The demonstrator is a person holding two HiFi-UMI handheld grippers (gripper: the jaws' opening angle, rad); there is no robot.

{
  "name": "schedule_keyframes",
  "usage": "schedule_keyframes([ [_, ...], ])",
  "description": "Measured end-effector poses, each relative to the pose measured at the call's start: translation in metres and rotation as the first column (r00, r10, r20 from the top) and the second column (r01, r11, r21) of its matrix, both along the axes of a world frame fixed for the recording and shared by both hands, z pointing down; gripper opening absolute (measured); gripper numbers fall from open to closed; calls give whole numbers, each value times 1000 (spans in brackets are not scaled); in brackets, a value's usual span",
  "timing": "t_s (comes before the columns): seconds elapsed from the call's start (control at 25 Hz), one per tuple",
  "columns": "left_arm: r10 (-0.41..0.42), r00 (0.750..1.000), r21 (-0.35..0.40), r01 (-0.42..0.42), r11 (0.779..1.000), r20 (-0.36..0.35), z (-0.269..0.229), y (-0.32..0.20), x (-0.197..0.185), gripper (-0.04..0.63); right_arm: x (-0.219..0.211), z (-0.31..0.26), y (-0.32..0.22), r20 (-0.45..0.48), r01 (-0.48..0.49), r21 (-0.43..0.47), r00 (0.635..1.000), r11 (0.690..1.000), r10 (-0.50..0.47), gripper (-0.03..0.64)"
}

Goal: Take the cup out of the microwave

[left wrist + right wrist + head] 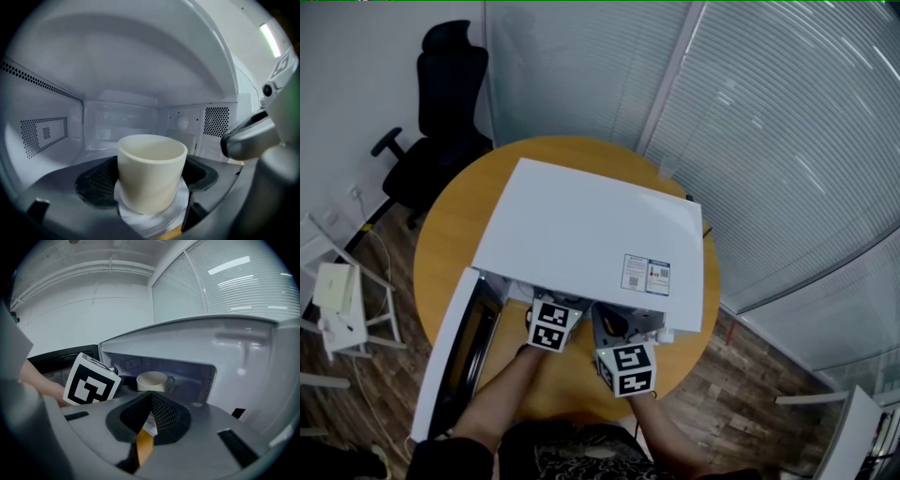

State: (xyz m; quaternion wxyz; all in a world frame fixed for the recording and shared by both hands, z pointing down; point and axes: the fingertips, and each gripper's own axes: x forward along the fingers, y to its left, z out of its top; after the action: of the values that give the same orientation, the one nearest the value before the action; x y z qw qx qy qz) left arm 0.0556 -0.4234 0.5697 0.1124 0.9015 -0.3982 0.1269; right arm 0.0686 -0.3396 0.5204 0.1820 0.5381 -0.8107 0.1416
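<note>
We gripped the mug [149,159] between our clenched left tongs [151,187], best drawn level from the microwave [140,70]; right tongs [151,416] shut, empty.

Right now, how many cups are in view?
1. The cream cup stands inside the open microwave, between the jaws of the left gripper. The right gripper view shows the same cup. Another directly behind it could be hidden.

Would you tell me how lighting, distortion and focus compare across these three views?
Head view: dim room, wide-angle bends the blinds, microwave top brightest. Left gripper view: heavy fisheye, dark corners, cup sharp, evenly lit. Right gripper view: fisheye, bright light strip upper right, microwave interior shadowed.
</note>
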Motion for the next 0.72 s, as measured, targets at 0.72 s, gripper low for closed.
schedule_keyframes([
  [0.72,-88,996,9,88,996,-2,-5,10,-14,422,-5,-5,3,21,71,16,997,997,-71,15],
])
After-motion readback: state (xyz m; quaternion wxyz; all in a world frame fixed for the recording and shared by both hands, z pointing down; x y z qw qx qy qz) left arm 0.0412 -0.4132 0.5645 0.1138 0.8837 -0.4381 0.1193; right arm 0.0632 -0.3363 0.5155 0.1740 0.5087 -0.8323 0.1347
